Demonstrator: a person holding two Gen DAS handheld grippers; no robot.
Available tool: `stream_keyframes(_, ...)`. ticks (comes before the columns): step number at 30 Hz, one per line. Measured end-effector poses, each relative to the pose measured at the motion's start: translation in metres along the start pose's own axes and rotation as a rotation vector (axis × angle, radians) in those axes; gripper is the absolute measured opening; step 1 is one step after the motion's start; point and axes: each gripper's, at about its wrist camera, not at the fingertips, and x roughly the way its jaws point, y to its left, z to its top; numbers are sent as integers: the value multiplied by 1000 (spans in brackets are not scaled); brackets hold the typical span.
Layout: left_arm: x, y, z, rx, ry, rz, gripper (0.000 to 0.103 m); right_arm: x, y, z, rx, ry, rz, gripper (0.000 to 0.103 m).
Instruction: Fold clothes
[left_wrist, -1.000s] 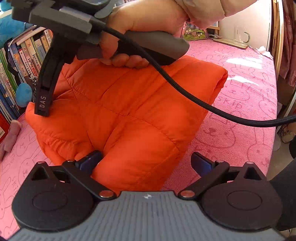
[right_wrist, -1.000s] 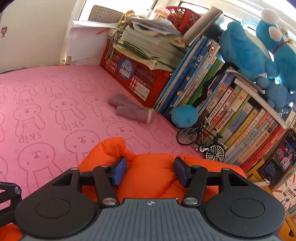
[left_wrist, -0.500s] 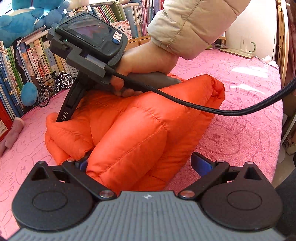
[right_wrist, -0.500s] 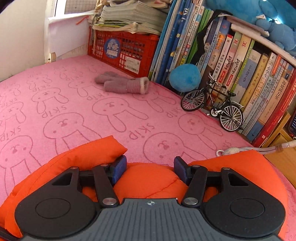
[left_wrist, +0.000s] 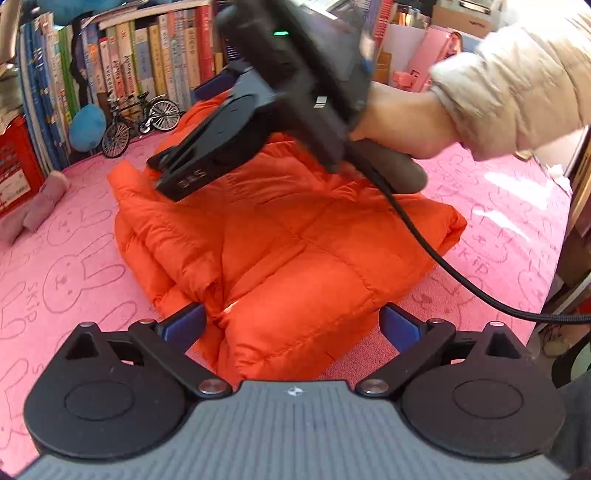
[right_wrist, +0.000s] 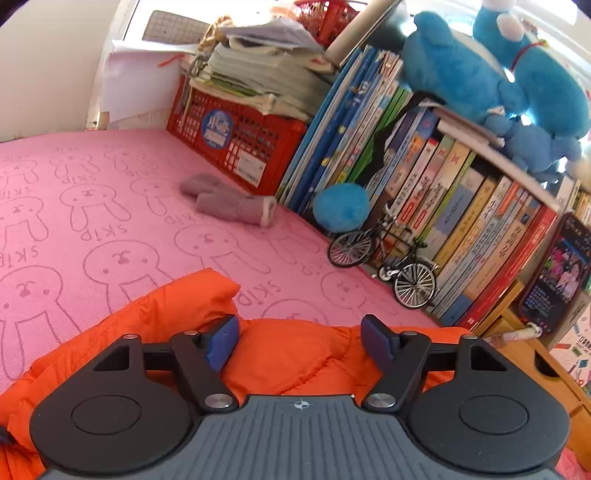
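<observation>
Item: orange quilted puffer jacket (left_wrist: 295, 236), padded nylon, lying as a thick folded bundle on the pink rabbit-print bed cover (left_wrist: 66, 266). In the left wrist view its long axis runs from the near corner, between the left tongs, away toward the row of upright books (left_wrist: 147, 55) at the bed's far edge. A folded edge shows along its left side.

Left gripper (left_wrist: 291, 325): blue pads spread wide, the near corner of the bundle lying between them; neither pad visibly presses on the cloth. The jacket lies directly ahead of and below it.

Right gripper (right_wrist: 299, 339): held in the person's right hand (left_wrist: 399, 122), beige padded sleeve (left_wrist: 517, 81) above it. Its jaws have just been opening and now stand apart, a hump of orange padding between them, the pads clear of it. It hangs over the far end of the bundle, pointing toward the bookshelf.

Relation governing the next move, as judged: each gripper sits at one end of the long axis, left at the near end, right at the far end, so a further fold or a squaring-up would be worked end to end.

Nearby, apart from the jacket: small model bicycle (right_wrist: 384, 258), grey knitted gloves (right_wrist: 229, 201), red plastic crate (right_wrist: 243, 144).
</observation>
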Motion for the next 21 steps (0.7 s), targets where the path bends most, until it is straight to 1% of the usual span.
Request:
stream_keyframes(1, -9, 8, 2, -58, 6, -7, 101, -16, -4, -1, -18, -52, -25, 95)
stream_keyframes(2, -19, 15, 2, -102, 4, -3, 101, -33, -7, -3, -51, -97, -48, 97)
stream_keyframes(4, -39, 23, 2, -165, -12, 22, 101, -58, -13, -10, -134, -132, -64, 99)
stream_keyframes(5, -49, 28, 2, -191, -21, 41, 101, -67, -16, -14, -173, -131, -58, 99)
stream_keyframes(7, -63, 39, 5, -240, -46, 108, 101, -85, -20, -25, -230, -108, -32, 99)
stream_keyframes(10, -71, 51, 23, -305, -104, 267, 101, -98, -20, -35, -188, -36, 53, 99)
stream_keyframes(12, -64, 49, 40, -306, -146, 367, 102, -102, -12, -41, -131, 7, 90, 99)
stream_keyframes(15, -37, 36, 72, -283, -209, 505, 103, -101, 0, -50, -49, 45, 83, 99)
stream_keyframes(17, -19, 28, 93, -267, -250, 597, 103, -99, 5, -56, 13, 53, 67, 100)
stream_keyframes(19, 8, 17, 107, -224, -259, 692, 103, -99, 7, -64, 71, 44, 44, 101)
stream_keyframes(21, 38, 12, 111, -150, -221, 767, 103, -100, 9, -71, 108, 32, 21, 103)
